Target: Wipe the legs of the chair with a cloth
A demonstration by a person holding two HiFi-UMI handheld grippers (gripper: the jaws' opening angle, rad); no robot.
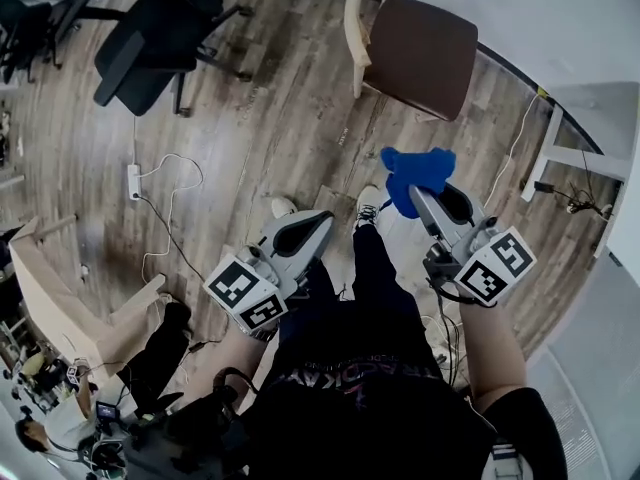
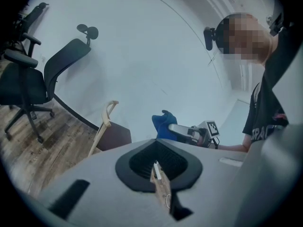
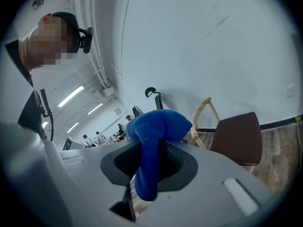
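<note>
The chair (image 1: 420, 53) has a brown seat and pale wooden legs and stands ahead of me by the wall; it also shows in the left gripper view (image 2: 113, 135) and the right gripper view (image 3: 236, 136). My right gripper (image 1: 420, 196) is held in the air, shut on a blue cloth (image 1: 415, 173) that bunches above the jaws and hangs through them (image 3: 152, 141). It is well short of the chair. My left gripper (image 1: 315, 220) is lower and to the left, shut with nothing in it (image 2: 157, 168). From there the blue cloth (image 2: 163, 123) shows to its right.
A black office chair (image 1: 155, 33) stands at the far left on the wooden floor. A white power strip (image 1: 134, 180) with a cable lies left of my feet. A white table leg (image 1: 545, 153) stands right, and a pale wooden frame (image 1: 60, 298) lies at the left edge.
</note>
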